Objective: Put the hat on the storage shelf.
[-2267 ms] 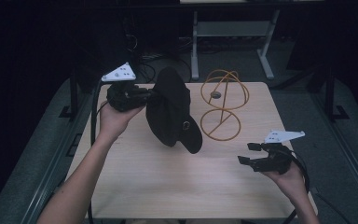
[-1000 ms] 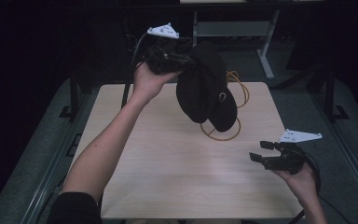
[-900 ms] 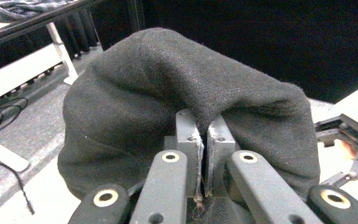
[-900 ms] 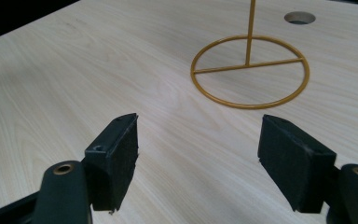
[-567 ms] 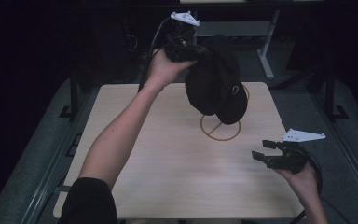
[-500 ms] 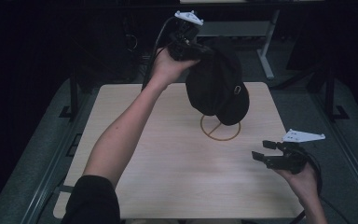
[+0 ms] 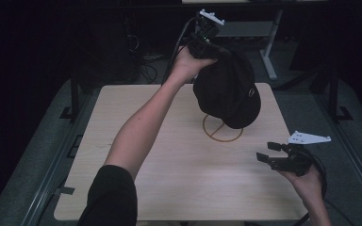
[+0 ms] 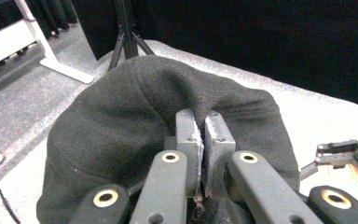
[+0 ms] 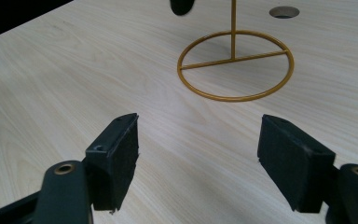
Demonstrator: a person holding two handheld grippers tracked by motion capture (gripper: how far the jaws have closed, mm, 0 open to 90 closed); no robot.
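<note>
The right gripper sits at the lower right of the high view, low over the bench, held in the right hand. Its jaws stand wide apart with nothing between them; in the right gripper view the two black pads frame bare wood.

Beyond the right gripper, at the centre of the high view, the gold wire stand rests on the bench. Its ring base lies flat on the wood, and in the right gripper view an upright rod rises from the crossbar of that ring.

Directly above the stand, the black cap hangs in the air, covering the upper part of the stand from the high view. Whether the cap touches the stand cannot be determined.

Farthest away, at the upper centre of the high view, the left gripper holds the cap by its upper edge. The left gripper view shows its jaws [no point] pressed together on a fold of the cap fabric. The left forearm extends diagonally across the bench.
</note>
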